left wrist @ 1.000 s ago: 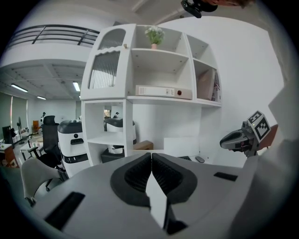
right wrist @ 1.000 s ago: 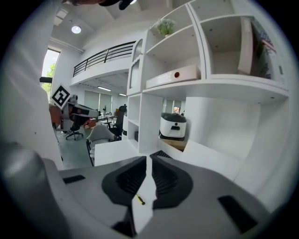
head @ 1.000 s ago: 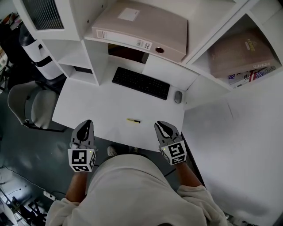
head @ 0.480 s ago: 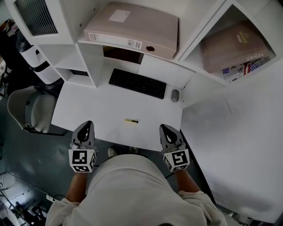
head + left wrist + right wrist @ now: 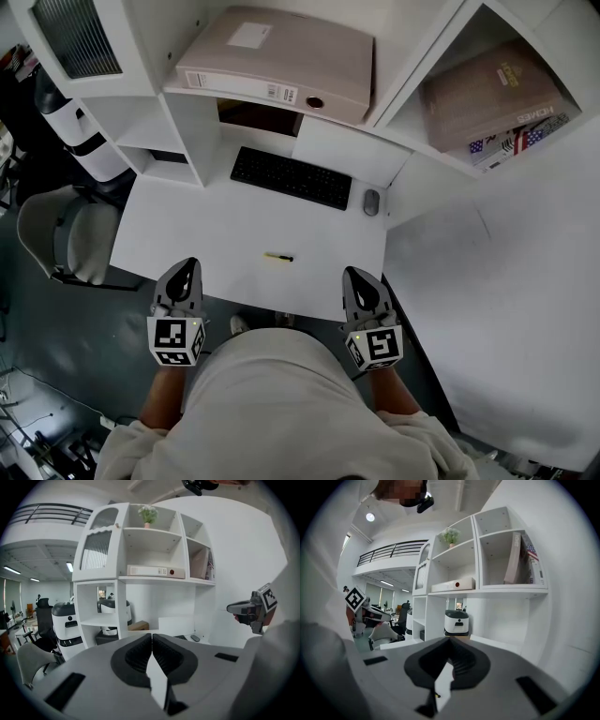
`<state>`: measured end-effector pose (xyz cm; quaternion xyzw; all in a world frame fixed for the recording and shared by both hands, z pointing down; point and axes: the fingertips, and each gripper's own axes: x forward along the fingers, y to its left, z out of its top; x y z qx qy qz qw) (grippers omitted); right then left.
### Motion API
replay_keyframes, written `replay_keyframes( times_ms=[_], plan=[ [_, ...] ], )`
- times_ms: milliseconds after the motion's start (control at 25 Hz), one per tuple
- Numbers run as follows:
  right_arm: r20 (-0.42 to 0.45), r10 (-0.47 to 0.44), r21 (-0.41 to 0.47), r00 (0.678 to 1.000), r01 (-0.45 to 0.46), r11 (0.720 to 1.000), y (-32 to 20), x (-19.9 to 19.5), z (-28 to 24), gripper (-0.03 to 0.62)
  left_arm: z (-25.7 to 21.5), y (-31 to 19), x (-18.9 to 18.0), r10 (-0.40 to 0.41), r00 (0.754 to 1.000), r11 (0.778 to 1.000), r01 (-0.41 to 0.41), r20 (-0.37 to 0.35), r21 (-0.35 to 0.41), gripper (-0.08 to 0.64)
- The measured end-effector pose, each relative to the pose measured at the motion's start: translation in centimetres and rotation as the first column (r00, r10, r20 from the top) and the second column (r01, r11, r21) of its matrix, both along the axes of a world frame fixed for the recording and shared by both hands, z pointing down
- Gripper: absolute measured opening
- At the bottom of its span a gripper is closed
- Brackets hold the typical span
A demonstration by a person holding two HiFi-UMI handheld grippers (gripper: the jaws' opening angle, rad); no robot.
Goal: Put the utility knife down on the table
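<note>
Shelf unit (image 5: 200, 131): stands behind the keyboard (image 5: 291, 177); no part in the task.
Table (image 5: 202, 225): white top that carries the keyboard. The stretch on the person's side of the keyboard is bare apart from one item.
Binder (image 5: 281, 56): lies flat on the shelf above the keyboard, untouched.
Left gripper (image 5: 186, 272): at the table's near edge, on the person's side of the keyboard and off toward its left end. In its own view the jaws meet pad to pad with nothing between them.
Right gripper (image 5: 359, 279): at the near edge too, beyond the keyboard's right end. Its own view shows the jaws pressed together and empty.
Mouse (image 5: 372, 202): just beside the keyboard's right end.
Utility knife (image 5: 278, 257): small yellow-and-black piece lying flat on the table, on the person's side of the keyboard and well apart from it. It sits between the two grippers' lines and further from the person than both. Neither gripper touches it.
Done: judged complete. The knife rests on the table and is free of both grippers.
Left: nothing for the task as worded. Blade state is too small to tell.
</note>
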<state>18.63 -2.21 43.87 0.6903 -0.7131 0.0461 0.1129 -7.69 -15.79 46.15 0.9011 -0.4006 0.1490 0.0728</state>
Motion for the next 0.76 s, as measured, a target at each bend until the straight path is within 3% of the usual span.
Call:
replay_keyframes(
  times_ms=[760],
  plan=[
    [-0.011, 0.016, 0.013, 1.0, -0.016, 1.0, -0.13, 0.01, -0.31, 0.003, -0.25, -0.16, -0.16, 0.007, 1.0, 1.0, -0.007, -0.004, 0.008, 0.009]
  ],
)
